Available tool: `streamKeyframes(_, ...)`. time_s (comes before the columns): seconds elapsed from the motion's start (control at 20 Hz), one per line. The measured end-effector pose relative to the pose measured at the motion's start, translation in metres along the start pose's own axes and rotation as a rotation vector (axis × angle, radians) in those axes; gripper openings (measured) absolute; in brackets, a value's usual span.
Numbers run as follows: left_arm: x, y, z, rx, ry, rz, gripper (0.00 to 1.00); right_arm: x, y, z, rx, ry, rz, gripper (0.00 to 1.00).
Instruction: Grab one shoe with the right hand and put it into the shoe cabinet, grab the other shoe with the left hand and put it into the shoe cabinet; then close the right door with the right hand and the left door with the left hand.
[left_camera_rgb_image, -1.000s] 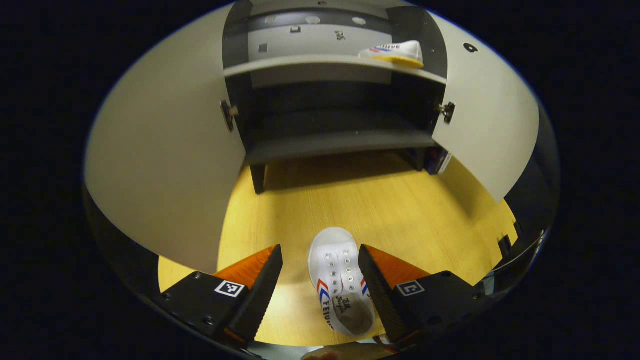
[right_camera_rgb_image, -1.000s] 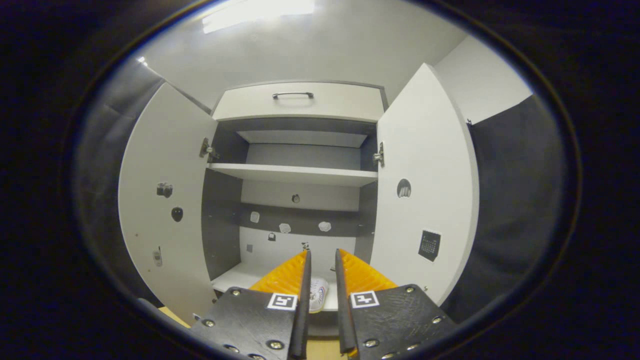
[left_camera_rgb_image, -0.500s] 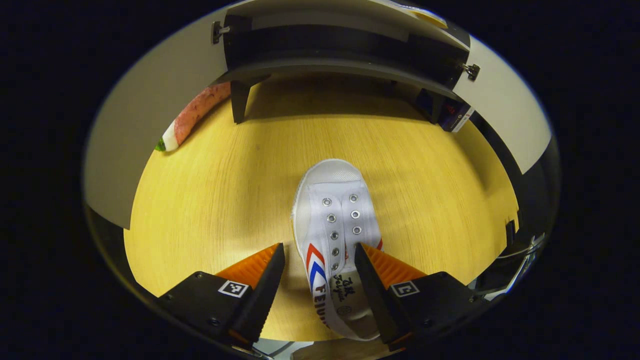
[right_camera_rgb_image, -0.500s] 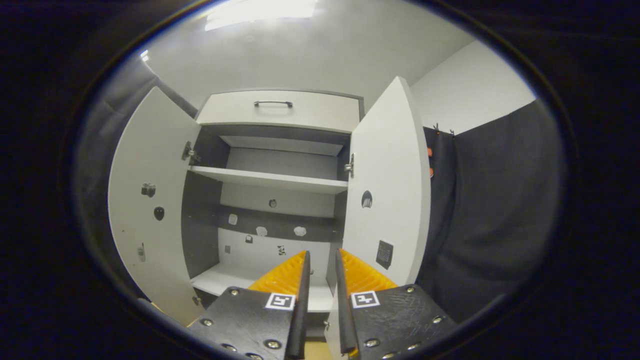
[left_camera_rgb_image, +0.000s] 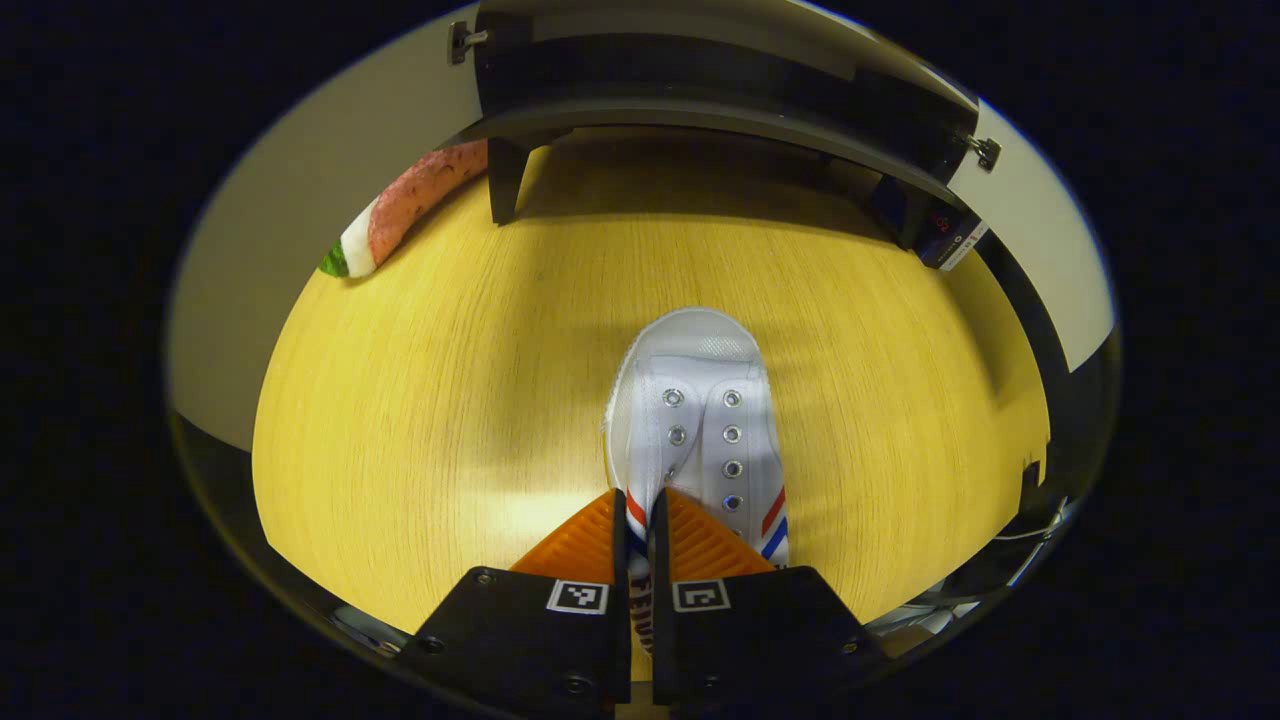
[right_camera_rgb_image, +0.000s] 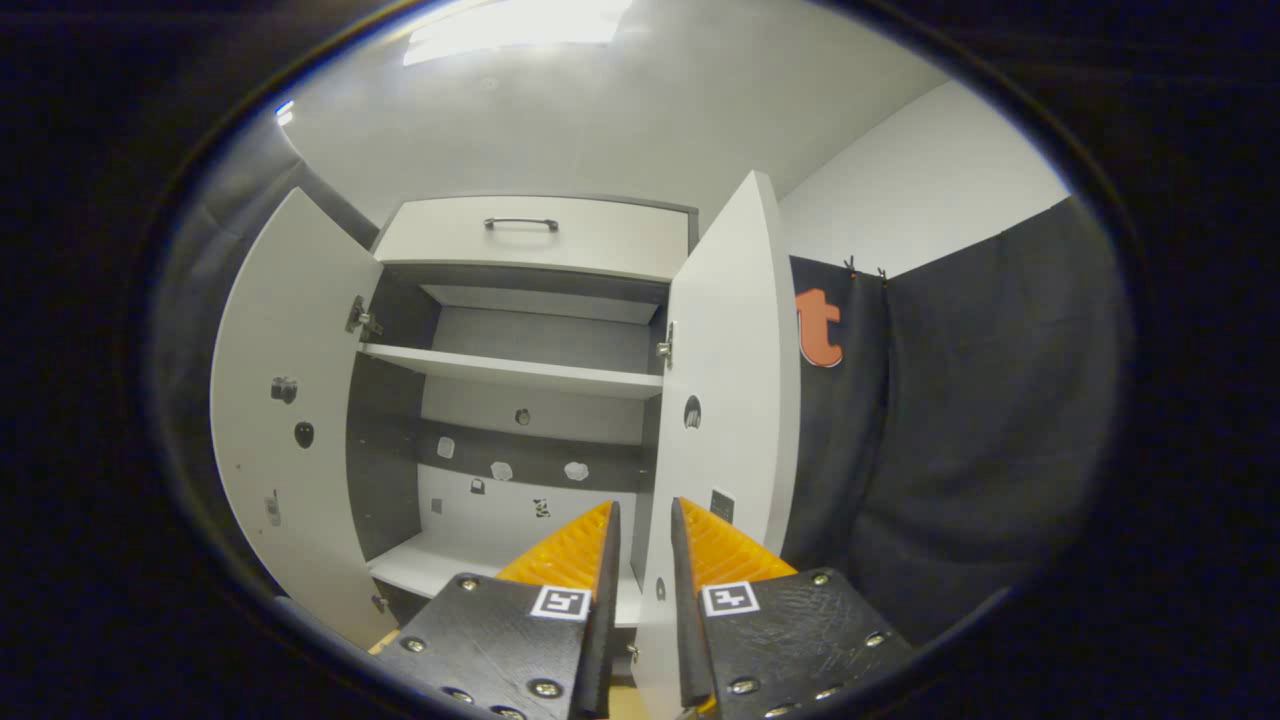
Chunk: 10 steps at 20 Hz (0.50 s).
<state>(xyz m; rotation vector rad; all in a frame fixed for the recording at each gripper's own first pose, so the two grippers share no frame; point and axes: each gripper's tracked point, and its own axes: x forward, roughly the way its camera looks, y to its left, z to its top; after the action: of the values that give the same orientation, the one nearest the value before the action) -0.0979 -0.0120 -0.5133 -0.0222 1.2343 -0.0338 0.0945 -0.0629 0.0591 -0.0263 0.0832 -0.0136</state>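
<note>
Now the left gripper (left_camera_rgb_image: 637, 520) pinches the white shoe's (left_camera_rgb_image: 700, 420) side wall.

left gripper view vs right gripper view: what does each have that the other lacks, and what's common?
Left gripper view: the left gripper shut on the side wall of a white shoe lying on the wooden floor, a pink and white toy by the cabinet's leg, and a small box under its far corner.

Right gripper view: the right gripper nearly shut with nothing between its fingers, the top drawer with its handle, the upper shelf, and the booth's dark cloth wall.

Both: the shoe cabinet with left door and right door open.
</note>
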Motion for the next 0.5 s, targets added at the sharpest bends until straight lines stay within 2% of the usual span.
streamKeyframes(0.2, -0.01, 0.001, 0.008, -0.006, -0.005, -0.029, 0.02, -0.009, -0.015, 0.005, 0.0, -0.009, -0.024, 0.26)
streamKeyframes(0.5, -0.047, 0.009, 0.047, 0.01, -0.163, -0.08, 0.02, -0.021, -0.033, 0.007, 0.011, -0.007, -0.041, 0.26)
